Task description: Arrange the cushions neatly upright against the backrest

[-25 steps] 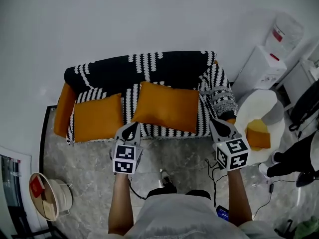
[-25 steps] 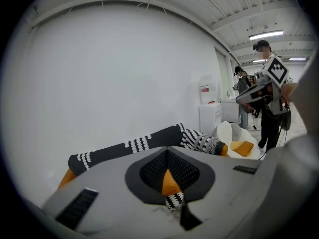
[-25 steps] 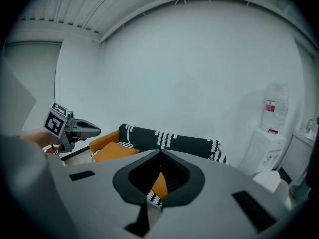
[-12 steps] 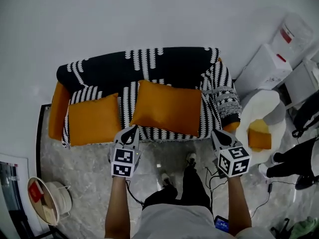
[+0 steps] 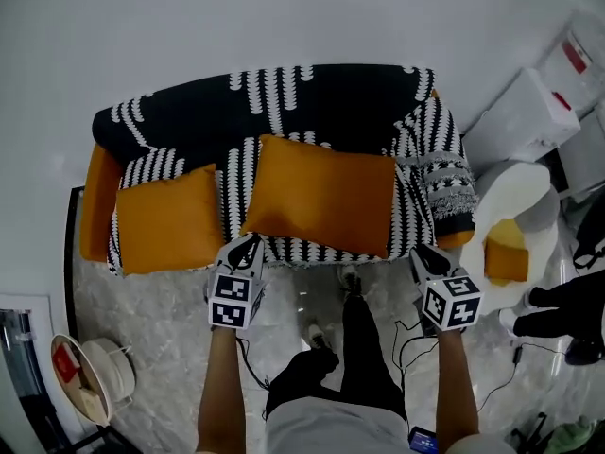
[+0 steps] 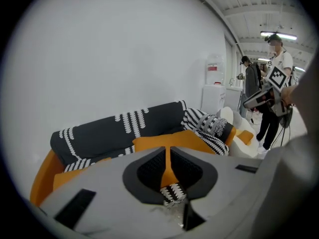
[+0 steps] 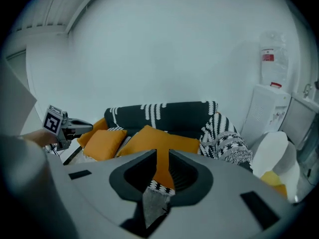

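Looking down in the head view, 2 orange cushions rest on the seat of a sofa point(image 5: 92, 206) draped in a black-and-white throw point(image 5: 236, 121). A small cushion point(image 5: 170, 218) sits at the left end and a large cushion point(image 5: 321, 195) in the middle, the 2 apart. The left gripper point(image 5: 250, 245) and right gripper point(image 5: 423, 253) hang at the seat's front edge, over the marble floor point(image 5: 161, 329), touching neither cushion.

In the left gripper view, the jaws stand a narrow slit apart, having just been opening, with nothing between them. The large cushion shows beyond.

In the right gripper view, the jaws are likewise released, having just been opening. Their gap is empty and lines up with the large cushion.
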`<state>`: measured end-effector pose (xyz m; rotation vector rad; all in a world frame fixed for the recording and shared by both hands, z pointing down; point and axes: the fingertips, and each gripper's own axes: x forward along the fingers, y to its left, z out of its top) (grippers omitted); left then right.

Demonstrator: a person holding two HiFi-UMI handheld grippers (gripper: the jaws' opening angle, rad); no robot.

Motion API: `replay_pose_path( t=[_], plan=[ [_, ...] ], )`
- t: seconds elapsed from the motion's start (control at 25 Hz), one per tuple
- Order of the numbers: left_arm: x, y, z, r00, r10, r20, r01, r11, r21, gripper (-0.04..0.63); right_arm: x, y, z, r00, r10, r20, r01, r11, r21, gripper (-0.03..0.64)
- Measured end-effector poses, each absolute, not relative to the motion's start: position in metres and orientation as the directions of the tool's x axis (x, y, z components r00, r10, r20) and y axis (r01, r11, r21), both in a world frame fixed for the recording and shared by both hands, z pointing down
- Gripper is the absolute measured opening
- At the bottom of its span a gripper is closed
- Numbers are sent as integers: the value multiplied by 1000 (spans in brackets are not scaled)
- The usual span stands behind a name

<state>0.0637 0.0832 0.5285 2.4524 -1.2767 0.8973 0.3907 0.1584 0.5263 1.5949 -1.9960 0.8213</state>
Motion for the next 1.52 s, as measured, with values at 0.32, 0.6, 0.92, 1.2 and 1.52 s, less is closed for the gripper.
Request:
replay_pose_path(
  t=[0.32, 0.6, 0.92, 1.2, 1.52],
  plan=[
    [37, 60, 630, 363, -625, 691, -841, -539, -47, 83, 405, 153, 631, -212, -623, 753, -977, 119, -177, 85],
    [7, 45, 706, 289, -608, 739, -876, -479, -52, 117, 412, 150, 727, -238, -558, 795, -966, 53, -252, 92],
    [-11, 24, 784, 226, -583, 781, -900, -431, -61, 147, 415, 143, 814, -244, -465, 851, -968, 58, -246, 92],
    [-52, 6, 828, 83, -600, 796, -937, -318, -142, 176, 410, 142, 871, -263, -402, 877, -963, 56, -263, 92],
    [-47, -9, 839, 84, -609, 789, -945, -300, -131, 98, 402, 132, 894, -292, -367, 883, -956, 76, -285, 83]
  ],
)
